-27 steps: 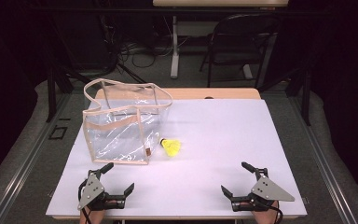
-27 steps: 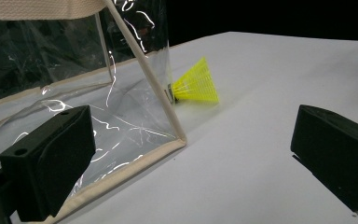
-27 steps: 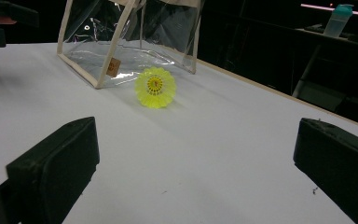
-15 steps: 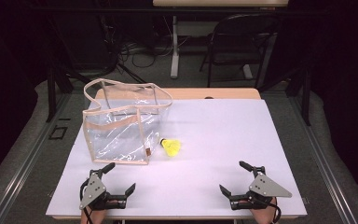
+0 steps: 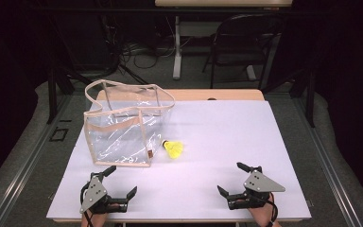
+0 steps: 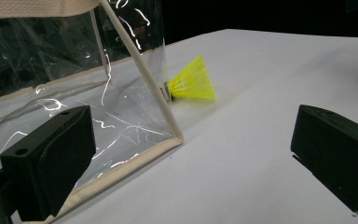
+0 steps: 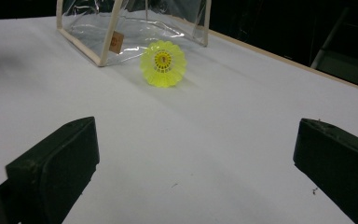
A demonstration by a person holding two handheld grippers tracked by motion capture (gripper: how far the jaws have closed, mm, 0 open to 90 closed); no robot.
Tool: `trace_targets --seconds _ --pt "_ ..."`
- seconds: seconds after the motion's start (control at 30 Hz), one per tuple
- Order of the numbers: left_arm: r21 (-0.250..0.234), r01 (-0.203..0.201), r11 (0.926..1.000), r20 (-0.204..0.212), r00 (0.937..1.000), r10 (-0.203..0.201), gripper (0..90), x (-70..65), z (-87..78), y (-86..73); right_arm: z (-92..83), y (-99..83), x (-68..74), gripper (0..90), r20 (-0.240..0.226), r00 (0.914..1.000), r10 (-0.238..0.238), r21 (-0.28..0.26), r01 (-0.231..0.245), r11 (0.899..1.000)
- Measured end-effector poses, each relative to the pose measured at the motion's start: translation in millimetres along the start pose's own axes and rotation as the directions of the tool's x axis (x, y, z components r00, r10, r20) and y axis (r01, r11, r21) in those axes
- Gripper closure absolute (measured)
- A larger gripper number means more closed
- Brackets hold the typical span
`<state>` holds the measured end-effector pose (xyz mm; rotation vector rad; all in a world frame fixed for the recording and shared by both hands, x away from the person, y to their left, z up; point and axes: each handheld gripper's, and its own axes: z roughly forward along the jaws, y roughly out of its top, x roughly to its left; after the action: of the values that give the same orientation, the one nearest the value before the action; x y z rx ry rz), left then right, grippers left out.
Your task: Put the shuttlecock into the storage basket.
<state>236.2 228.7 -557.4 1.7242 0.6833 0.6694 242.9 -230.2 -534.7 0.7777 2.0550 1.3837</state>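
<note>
Shuttlecock: yellow plastic shuttlecock [image 5: 174, 149] lying just beside clear plastic bag with beige trim [image 5: 123, 125]
Left gripper [image 5: 120, 181]: jaws wide apart, empty
Right gripper [image 5: 230, 178]: jaws wide apart, empty

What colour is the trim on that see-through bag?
Beige trim on the clear plastic bag, best in the high view.

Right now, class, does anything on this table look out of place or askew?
Only slightly: the yellow shuttlecock lies on its side outside the clear bag, its cork end by the bag's front corner. The bag's soft rim sags unevenly. Nothing looks spilled or damaged.
</note>
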Motion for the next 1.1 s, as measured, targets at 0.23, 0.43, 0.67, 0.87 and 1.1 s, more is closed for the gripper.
trace_targets --seconds 0.23,0.43,0.67,0.87,1.1 --pt "-0.001 -0.003 1.0 -0.006 1.0 0.003 0.0 2.5 -0.7 0.7 18.5 5.0 -2.2 0.0 -0.015 0.9997 -0.016 0.054 0.017 0.998" --pt "-0.003 0.0 1.0 -0.01 1.0 0.0 0.0 2.3 -1.4 0.8 32.6 11.6 -6.7 0.0 -0.036 0.9992 -0.019 0.075 0.022 0.997" --pt "0.003 -0.005 1.0 -0.005 1.0 0.005 0.0 2.6 -1.0 1.0 45.5 16.7 -8.5 0.0 -0.055 0.9982 -0.024 0.086 0.028 0.996" --pt "0.0 0.001 1.0 -0.008 1.0 -0.001 0.0 3.1 -1.6 0.8 57.4 19.3 -9.0 0.0 -0.07 0.9972 -0.026 0.106 0.034 0.994" --pt "0.002 0.0 1.0 -0.004 1.0 0.0 0.0 3.4 -0.8 0.7 72.2 23.2 -9.7 0.0 -0.091 0.9952 -0.037 0.116 0.047 0.992"
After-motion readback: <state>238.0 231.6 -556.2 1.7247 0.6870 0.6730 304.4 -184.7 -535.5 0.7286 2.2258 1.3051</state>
